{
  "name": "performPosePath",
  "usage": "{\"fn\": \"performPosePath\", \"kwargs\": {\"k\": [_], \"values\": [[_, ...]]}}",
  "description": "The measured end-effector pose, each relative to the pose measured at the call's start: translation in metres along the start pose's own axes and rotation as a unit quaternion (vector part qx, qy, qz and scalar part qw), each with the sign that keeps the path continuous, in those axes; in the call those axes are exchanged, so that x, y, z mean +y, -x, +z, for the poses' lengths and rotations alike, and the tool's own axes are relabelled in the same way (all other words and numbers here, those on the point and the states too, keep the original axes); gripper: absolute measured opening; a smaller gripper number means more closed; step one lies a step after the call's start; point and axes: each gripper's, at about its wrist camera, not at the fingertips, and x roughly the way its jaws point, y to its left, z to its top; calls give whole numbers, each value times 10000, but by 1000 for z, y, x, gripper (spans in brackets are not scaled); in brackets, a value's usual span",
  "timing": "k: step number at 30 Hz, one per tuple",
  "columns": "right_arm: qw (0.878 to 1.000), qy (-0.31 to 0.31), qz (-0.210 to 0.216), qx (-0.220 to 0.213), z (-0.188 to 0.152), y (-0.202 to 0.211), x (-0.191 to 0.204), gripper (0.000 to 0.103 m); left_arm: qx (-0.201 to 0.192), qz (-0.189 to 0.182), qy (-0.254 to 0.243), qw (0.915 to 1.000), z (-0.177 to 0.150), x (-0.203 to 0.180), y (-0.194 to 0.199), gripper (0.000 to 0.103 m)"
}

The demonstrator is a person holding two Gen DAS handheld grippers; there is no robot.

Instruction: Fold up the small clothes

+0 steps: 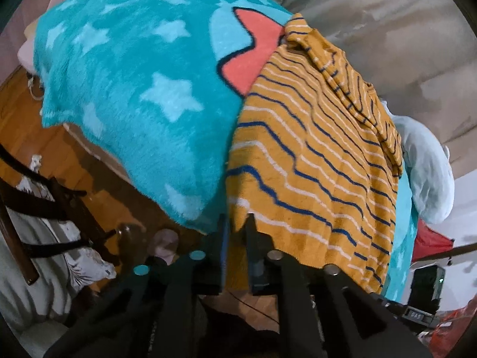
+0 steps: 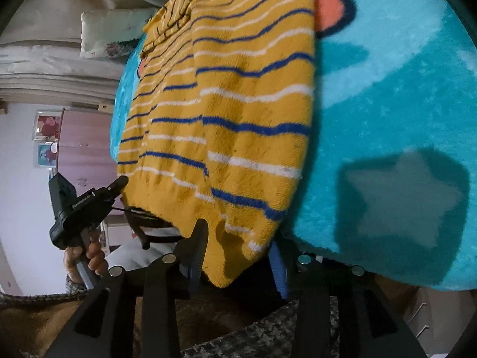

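Note:
A yellow knitted sweater (image 1: 313, 149) with blue and white stripes lies flat on a turquoise star-patterned blanket (image 1: 134, 89), its hem hanging over the near edge. My left gripper (image 1: 238, 223) has its jaws close together on the hem's left corner, with cloth filling the narrow gap. In the right wrist view the sweater (image 2: 232, 104) fills the middle and the blanket (image 2: 387, 119) lies to its right. My right gripper (image 2: 237, 244) stands open, the hem's right corner drooping loosely between its fingers. The left gripper (image 2: 119, 185) shows at the hem's far corner, held by a hand (image 2: 89, 256).
A wooden floor (image 1: 23, 113) and a dark wooden chair (image 1: 59, 203) lie left of the bed. A pale pillow (image 1: 426, 164) sits beyond the sweater, under a beige padded headboard (image 1: 387, 29). A pink cabinet (image 2: 83, 137) stands by the far wall.

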Motion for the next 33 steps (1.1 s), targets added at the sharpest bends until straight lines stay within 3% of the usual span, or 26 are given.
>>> {"fn": "performPosePath", "kwargs": {"k": [1, 8, 10, 15, 16, 17, 18, 19, 26, 33], "values": [[10000, -10, 15, 48, -1, -3, 1, 43, -23, -20, 84, 10000, -1, 5, 1, 26], [9995, -100, 45, 285, -3, -20, 3, 45, -266, -224, 362, 9987, 3, 21, 7, 41], [9992, -117, 129, 347, -4, -25, 5, 46, -368, -317, 275, 9984, 5, 17, 5, 52], [9986, -111, 235, 466, -3, -32, 6, 47, 52, -615, 36, 9981, 1, 1, -15, 55], [9987, -111, 225, 437, -4, -31, 7, 45, 172, -581, -74, 9981, -3, -4, -19, 52], [9989, -91, 217, 397, -4, -30, 8, 32, 261, -488, -209, 9982, -6, -9, -22, 42], [9992, -53, 194, 351, -5, -27, 11, 13, 316, -359, -344, 9983, -7, -13, -23, 12], [9994, -12, 160, 295, -7, -24, 15, 12, 348, -288, -418, 9981, -8, -16, -23, 7], [9986, 507, 172, 7, -8, 4, 40, 9, -91, -369, -481, 9981, -1, -35, 11, 7], [9933, 670, 686, -641, 19, 48, 65, 9, -528, -899, -504, 9933, 35, -69, 46, 7]]}}
